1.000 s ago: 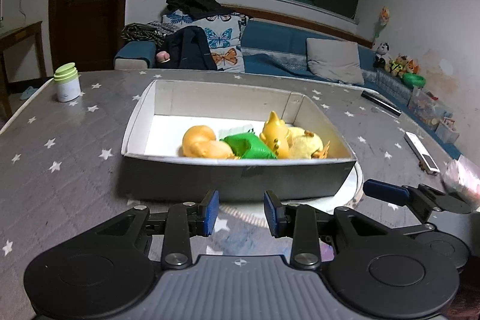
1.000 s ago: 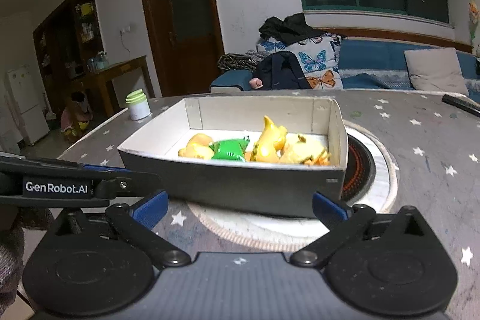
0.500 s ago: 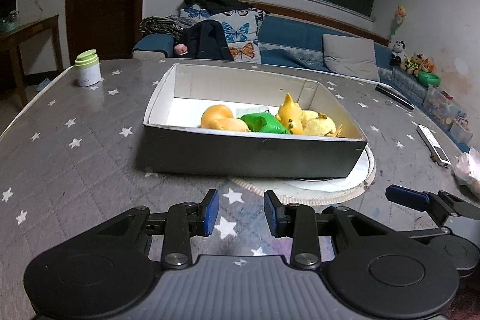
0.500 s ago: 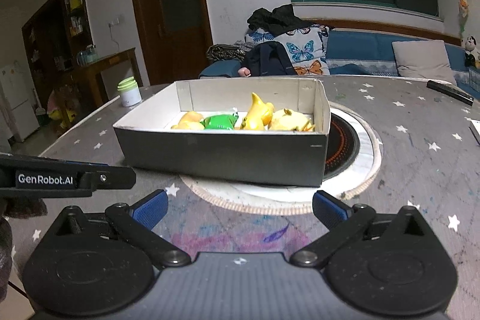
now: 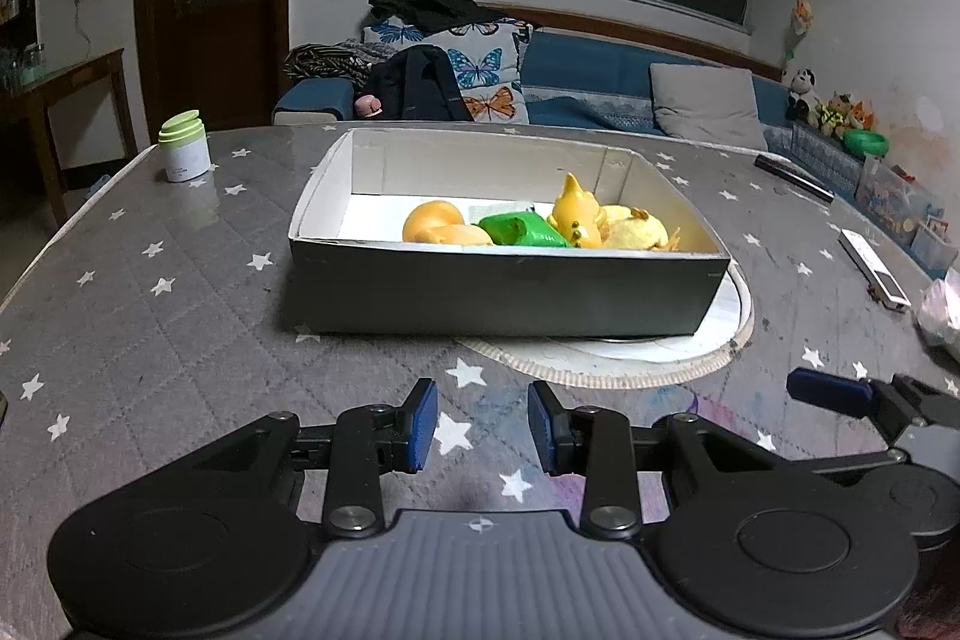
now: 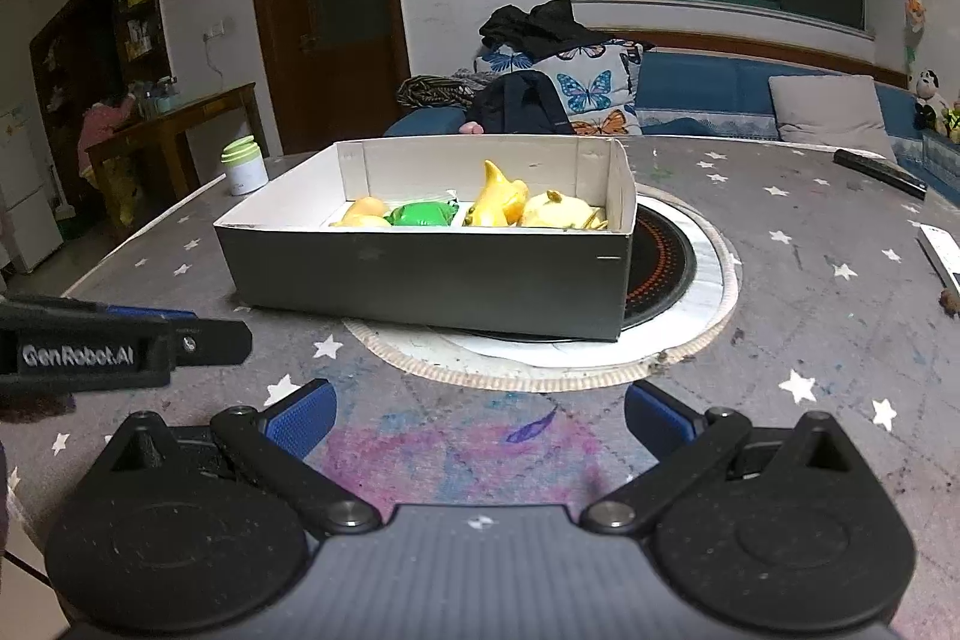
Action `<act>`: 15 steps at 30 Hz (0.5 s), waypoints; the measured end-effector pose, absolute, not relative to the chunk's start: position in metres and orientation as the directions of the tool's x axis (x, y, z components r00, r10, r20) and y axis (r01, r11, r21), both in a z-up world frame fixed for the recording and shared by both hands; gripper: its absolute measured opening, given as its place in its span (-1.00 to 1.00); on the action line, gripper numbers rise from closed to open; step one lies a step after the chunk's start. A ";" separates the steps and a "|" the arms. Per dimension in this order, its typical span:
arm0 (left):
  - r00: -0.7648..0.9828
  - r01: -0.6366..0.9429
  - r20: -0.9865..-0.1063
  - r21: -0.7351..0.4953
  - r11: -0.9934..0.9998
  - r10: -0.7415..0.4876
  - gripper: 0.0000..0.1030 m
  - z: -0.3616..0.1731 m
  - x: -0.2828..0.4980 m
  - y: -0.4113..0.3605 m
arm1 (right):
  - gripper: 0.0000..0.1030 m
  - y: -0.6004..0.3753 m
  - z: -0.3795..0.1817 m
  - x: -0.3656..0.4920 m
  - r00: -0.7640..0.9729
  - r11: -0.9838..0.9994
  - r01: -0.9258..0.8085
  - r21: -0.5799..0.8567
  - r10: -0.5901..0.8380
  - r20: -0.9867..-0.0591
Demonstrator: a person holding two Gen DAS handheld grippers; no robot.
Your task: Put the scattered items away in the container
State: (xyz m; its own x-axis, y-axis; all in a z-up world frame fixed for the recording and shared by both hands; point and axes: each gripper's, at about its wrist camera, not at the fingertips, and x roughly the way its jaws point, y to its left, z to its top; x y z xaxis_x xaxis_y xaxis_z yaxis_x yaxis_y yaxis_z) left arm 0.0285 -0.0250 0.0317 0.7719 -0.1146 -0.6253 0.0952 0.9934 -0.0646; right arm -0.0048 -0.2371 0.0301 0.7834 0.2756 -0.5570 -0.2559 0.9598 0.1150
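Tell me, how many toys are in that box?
4 that I can make out in the box, clustered at the near wall: orange toy, green toy, pointed yellow toy, pale yellow toy. More may be hidden.

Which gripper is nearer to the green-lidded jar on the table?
Left. The left gripper hovers in front of the box, on the side where the green-lidded jar stands. The right gripper sits further over, by the box's far corner, away from the jar.
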 end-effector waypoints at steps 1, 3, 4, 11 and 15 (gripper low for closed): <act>0.771 0.098 -0.626 -0.063 0.993 -0.116 -0.30 0.031 0.028 -0.026 | 1.00 -0.237 0.030 -0.005 0.784 0.960 -0.256 0.114 0.275 -0.556; 0.769 0.105 -0.628 -0.060 0.993 -0.119 -0.30 0.030 0.027 -0.029 | 1.00 -0.238 0.030 -0.006 0.785 0.960 -0.256 0.113 0.275 -0.555; 0.769 0.107 -0.628 -0.059 0.992 -0.121 -0.30 0.030 0.027 -0.030 | 1.00 -0.238 0.030 -0.006 0.785 0.960 -0.256 0.113 0.275 -0.555; 0.765 0.113 -0.632 -0.055 0.992 -0.122 -0.30 0.027 0.027 -0.033 | 1.00 -0.238 0.029 -0.008 0.782 0.959 -0.259 0.114 0.277 -0.558; 0.761 0.110 -0.638 -0.052 0.993 -0.118 -0.30 0.026 0.028 -0.034 | 1.00 -0.237 0.029 -0.008 0.780 0.959 -0.261 0.110 0.277 -0.561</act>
